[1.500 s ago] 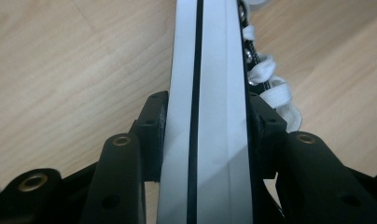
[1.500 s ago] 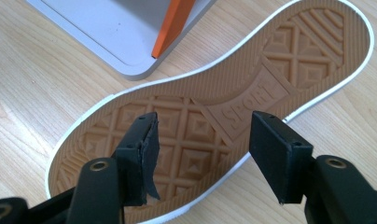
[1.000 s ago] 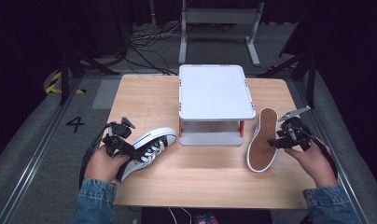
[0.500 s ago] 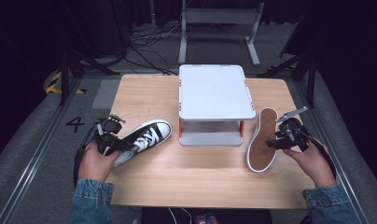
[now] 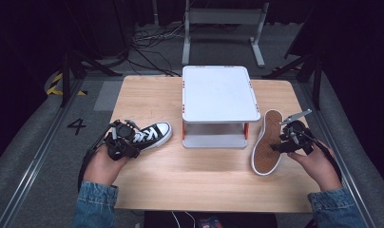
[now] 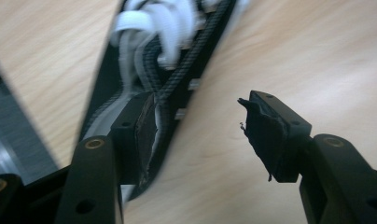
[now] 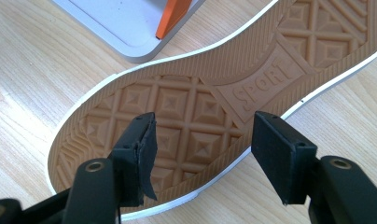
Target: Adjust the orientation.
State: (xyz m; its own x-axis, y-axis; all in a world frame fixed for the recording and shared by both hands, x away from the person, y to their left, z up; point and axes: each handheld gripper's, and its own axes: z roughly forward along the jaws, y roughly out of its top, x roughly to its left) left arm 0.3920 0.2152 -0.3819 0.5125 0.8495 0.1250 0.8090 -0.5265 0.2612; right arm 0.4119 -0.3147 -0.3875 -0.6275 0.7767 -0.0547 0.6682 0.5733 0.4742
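- You are turning the black shoe with the left gripper — a second ago it was lying more on its side with the toe toward the stand; now it is standing upright, laces up, near the left edge of the table.
- The left jaws have just been closing a little. They are standing about half open: one pad is lying against the shoe's laced side, the other is over bare wood, so I am not seeing a real grip.
- The right gripper is waiting with open jaws just over the second shoe, which is lying sole up beside the stand's right side — it is holding nothing.
- This is meaning one shoe is ready and the other is not yet turned.
- Free room is lying in front of the stand; the left shoe is sitting close to the table edge.
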